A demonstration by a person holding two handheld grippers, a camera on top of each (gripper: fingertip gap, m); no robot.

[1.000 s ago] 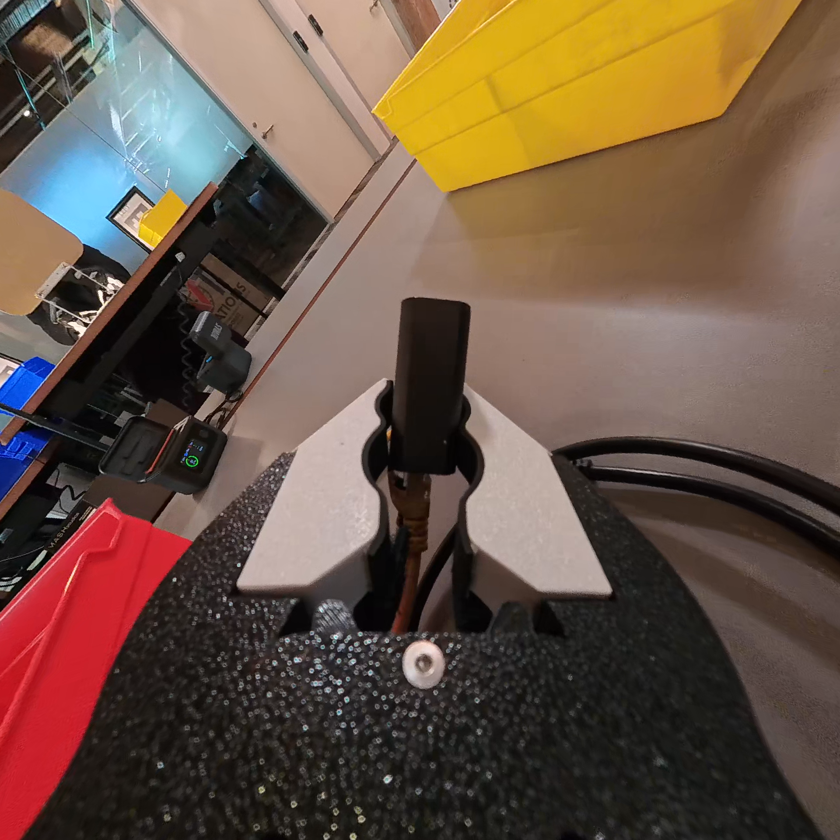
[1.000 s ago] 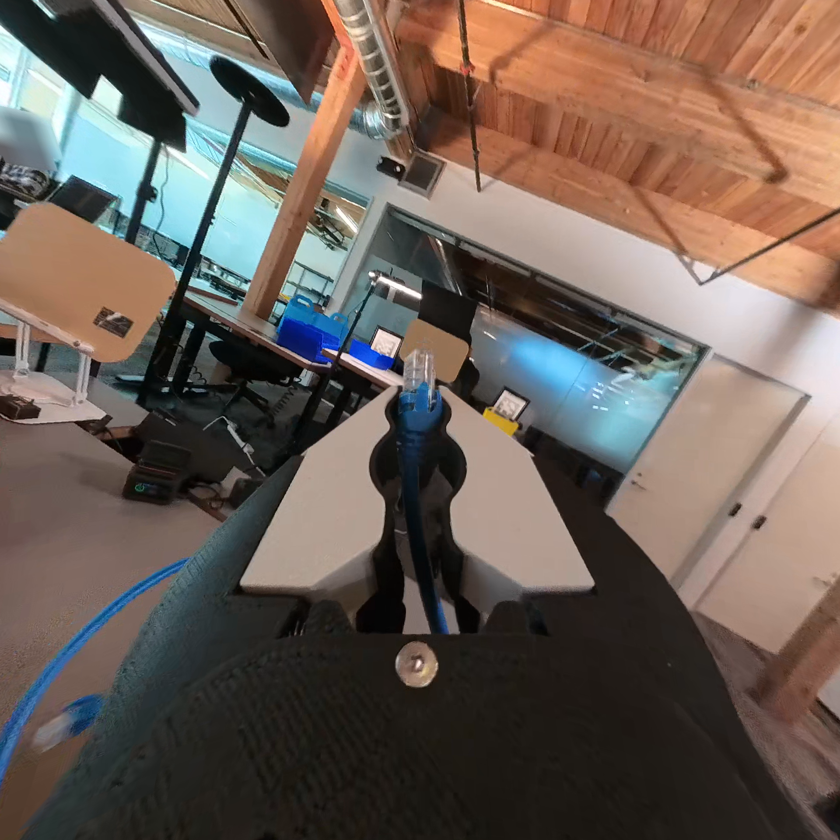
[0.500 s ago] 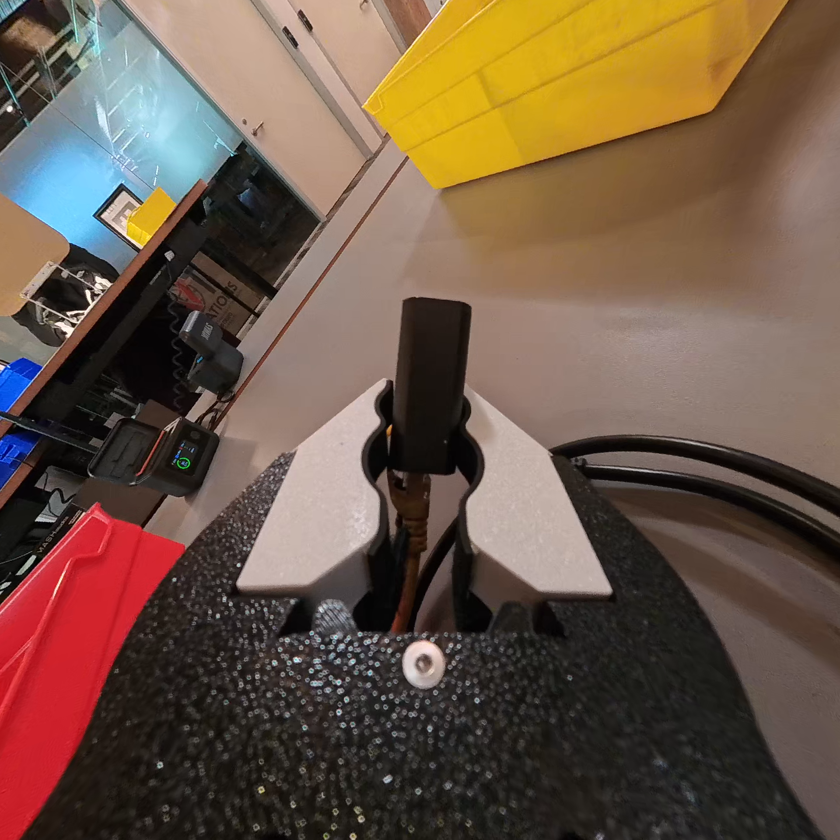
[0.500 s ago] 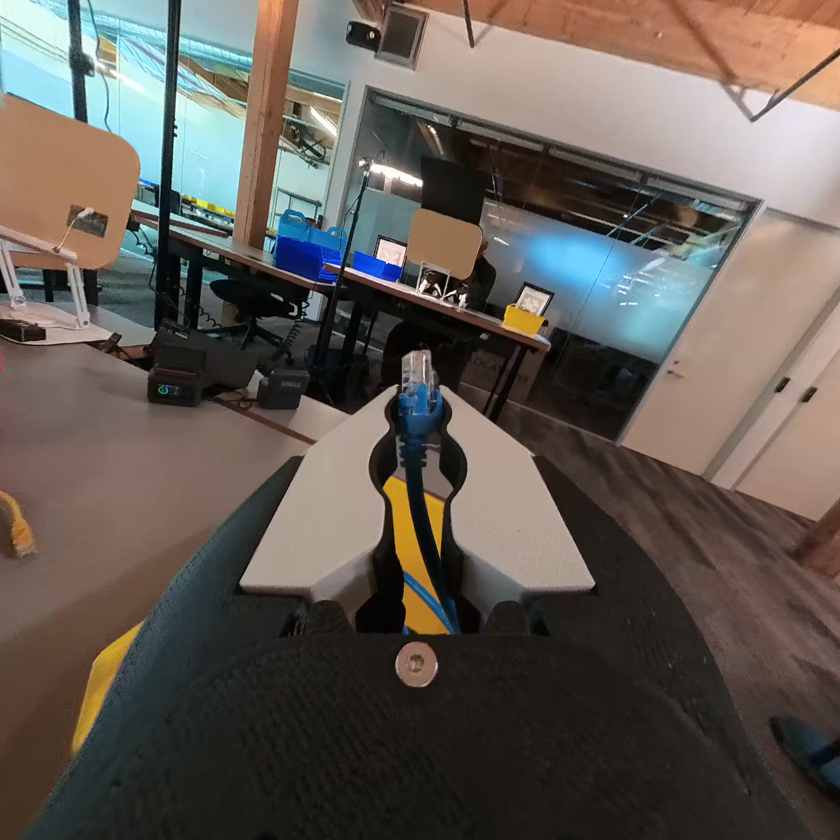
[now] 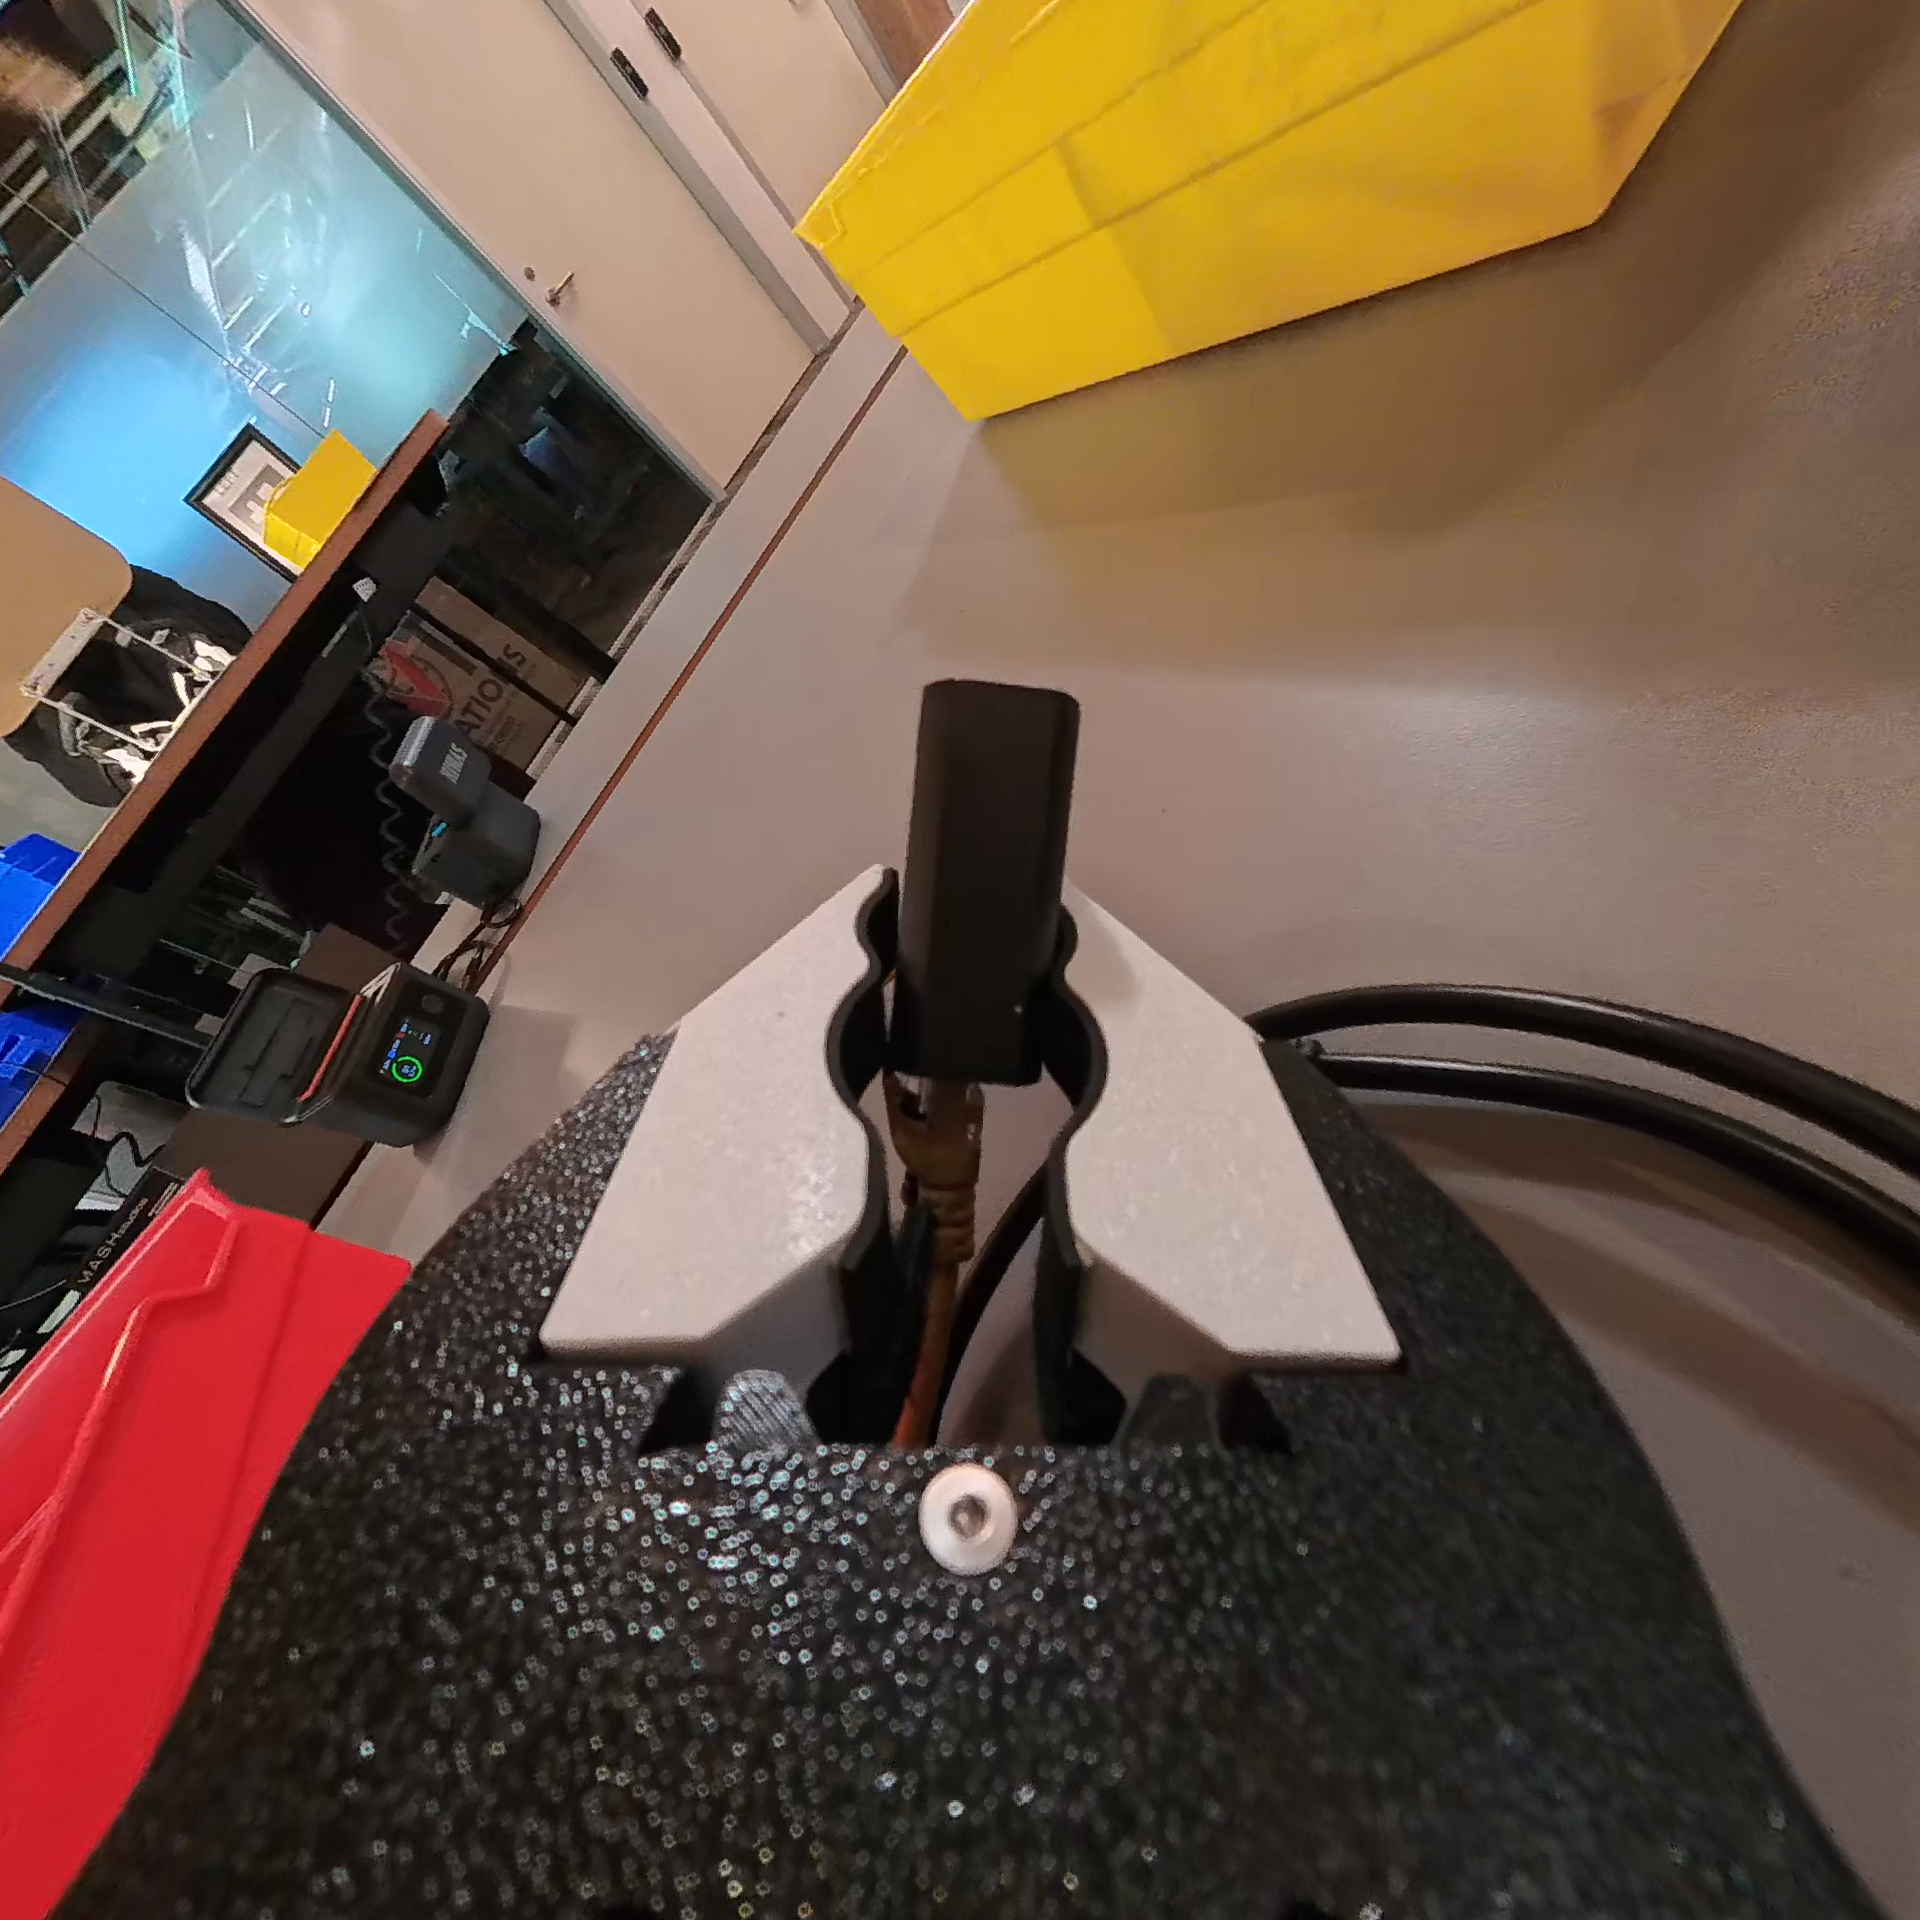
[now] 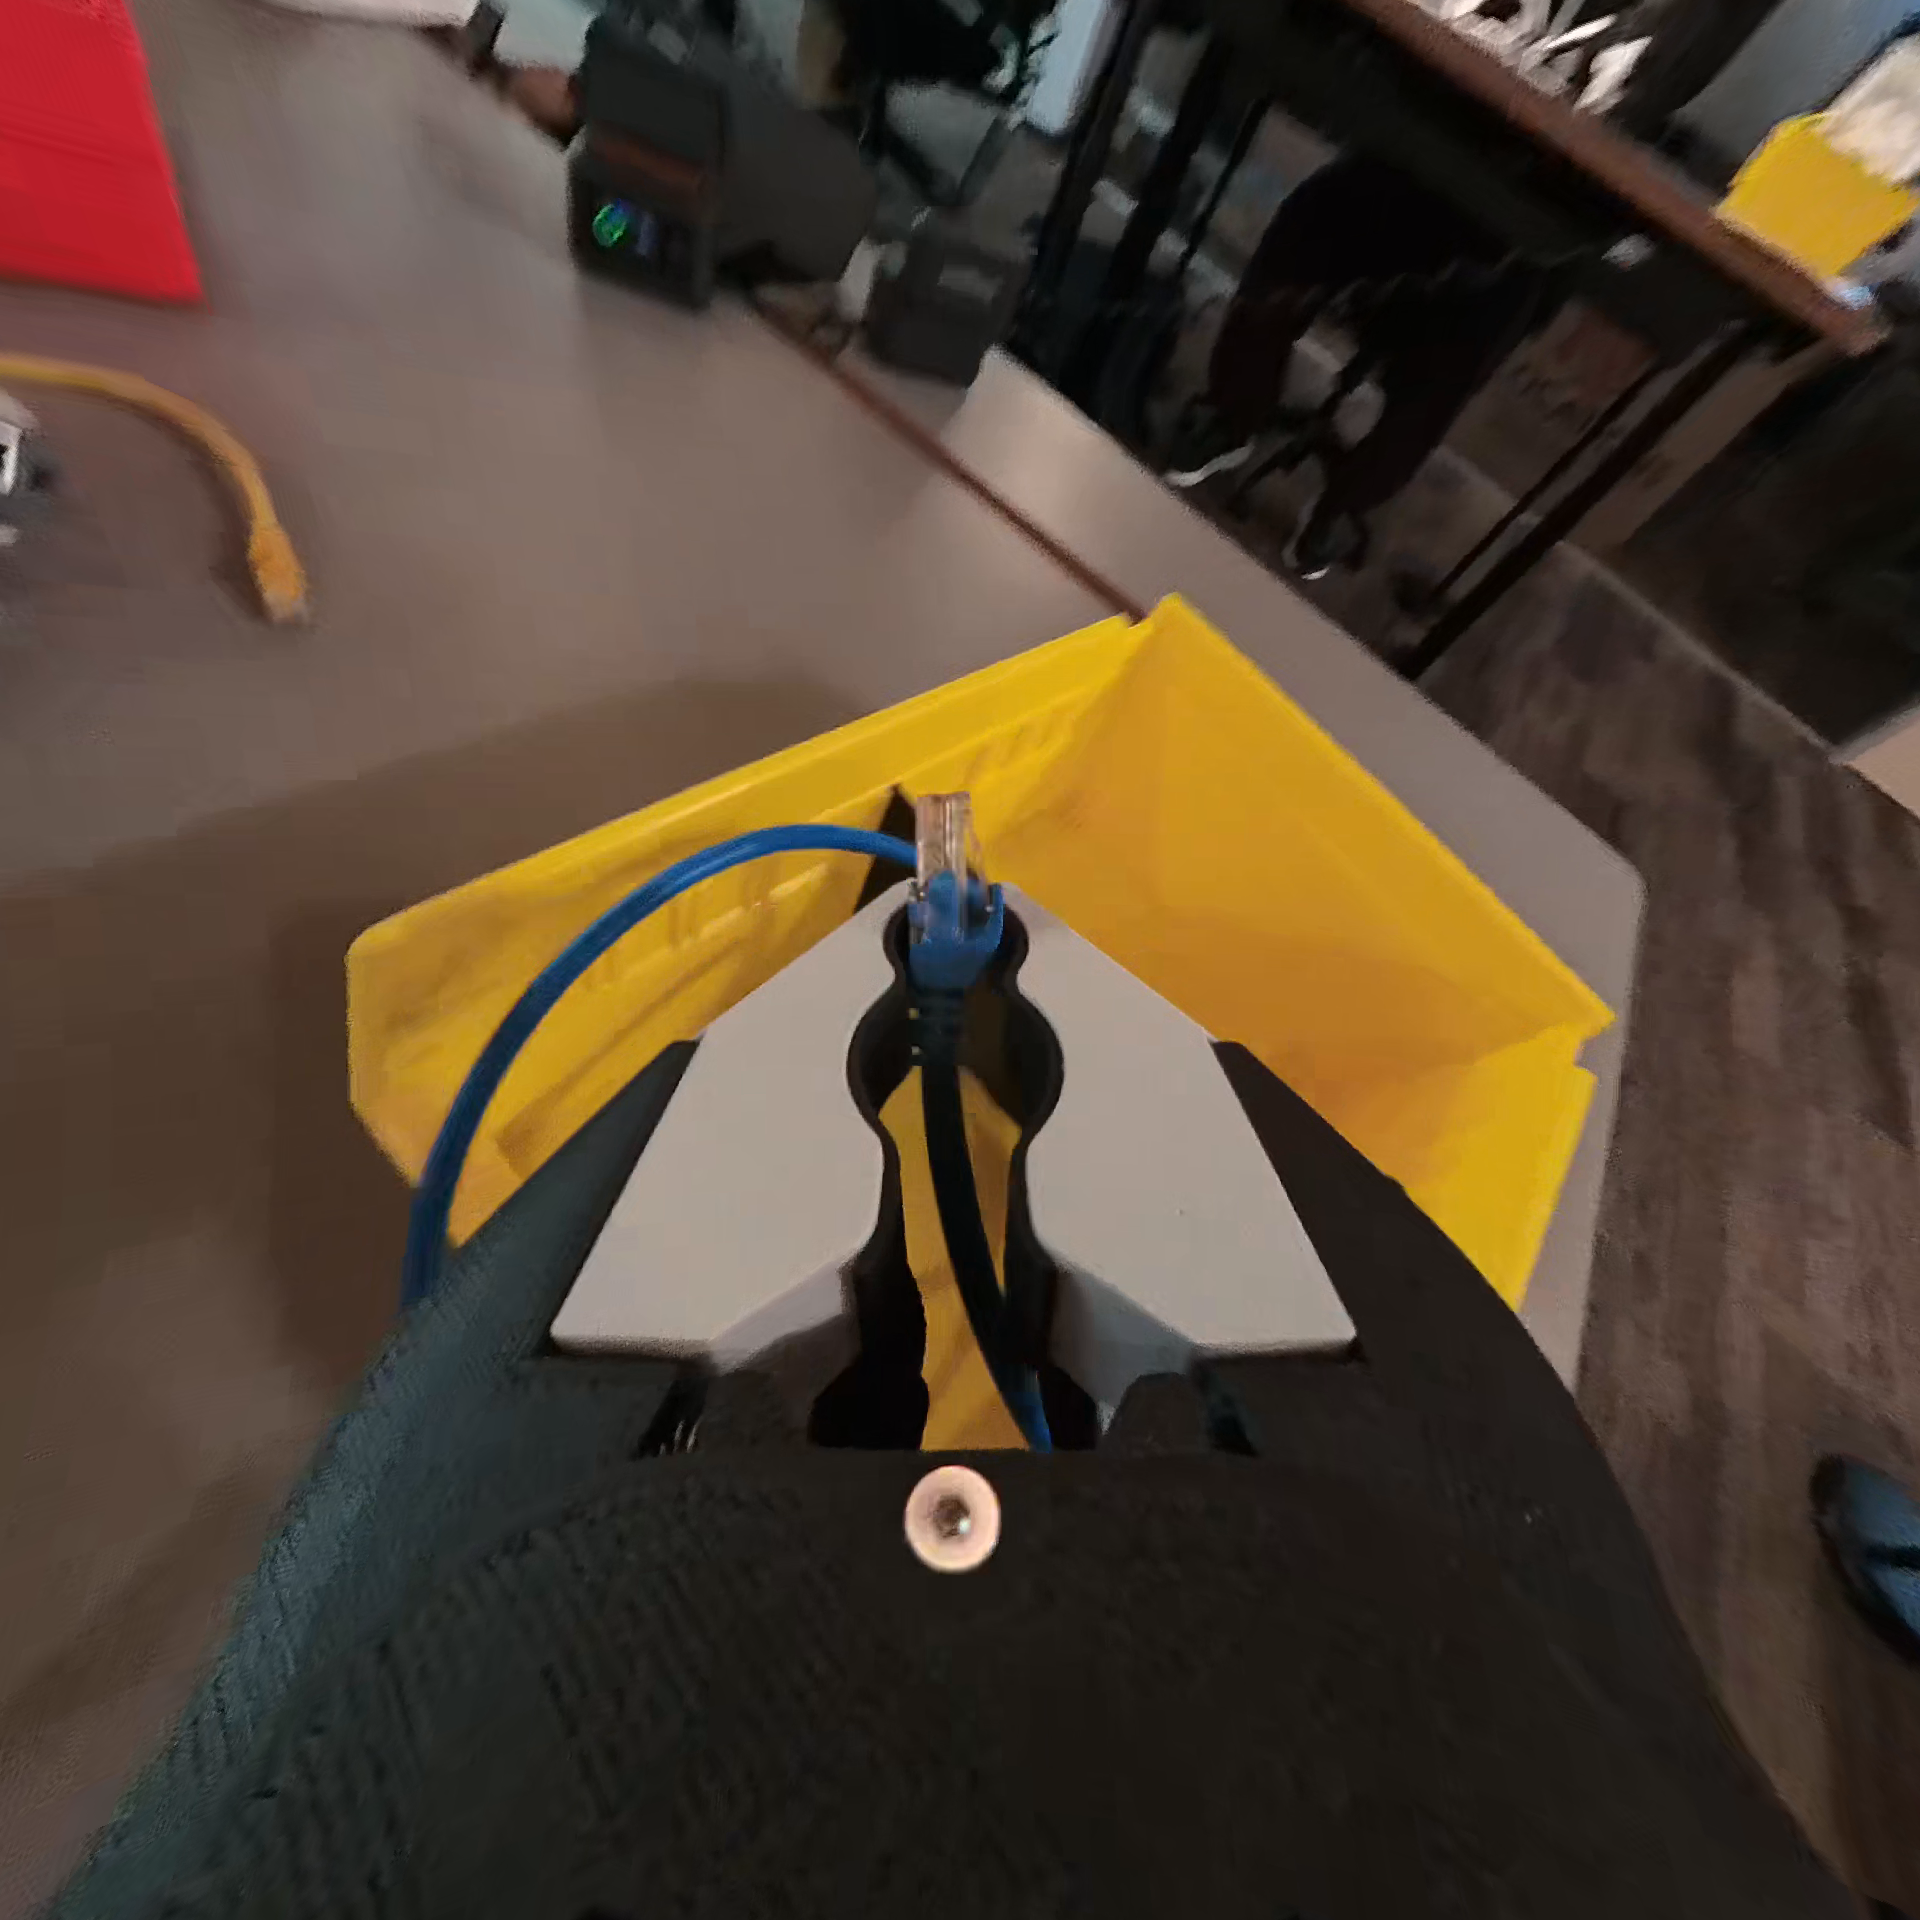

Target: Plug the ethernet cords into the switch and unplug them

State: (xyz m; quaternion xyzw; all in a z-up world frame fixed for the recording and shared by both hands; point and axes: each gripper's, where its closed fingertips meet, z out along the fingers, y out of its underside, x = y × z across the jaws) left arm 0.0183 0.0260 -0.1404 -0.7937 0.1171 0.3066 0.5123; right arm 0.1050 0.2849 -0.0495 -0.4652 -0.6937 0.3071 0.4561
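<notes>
In the left wrist view my left gripper (image 5: 971, 935) is shut on a slim black box, the switch (image 5: 987, 862), which stands up between the fingers. An orange-brown cord (image 5: 940, 1195) and a black cord hang from its underside. In the right wrist view my right gripper (image 6: 951, 914) is shut on the blue ethernet cord (image 6: 540, 997) just behind its clear plug (image 6: 940, 836). The plug points down over the open yellow bin (image 6: 1247, 894). The blue cord loops left over the bin's wall. A loose yellow ethernet cord (image 6: 234, 468) lies on the grey table at far left.
The yellow bin (image 5: 1247, 177) sits at the table's far corner. A red bin (image 5: 135, 1455) is at the left, also in the right wrist view (image 6: 83, 156). Two thick black cables (image 5: 1610, 1081) curve along the right. A black power station (image 5: 332, 1049) stands beyond the table edge (image 5: 707, 644). The left gripper's tips are roughly 30 cm from the right gripper's. My left gripper is the nearer one to the black power station (image 5: 332, 1049): about 40 cm, against 55 cm. It is also in sight in the right wrist view (image 6: 657, 157).
My right gripper has tilted sharply downward with the blue cord, from facing the room to hanging over the yellow bin. The left gripper holds the switch almost still.
</notes>
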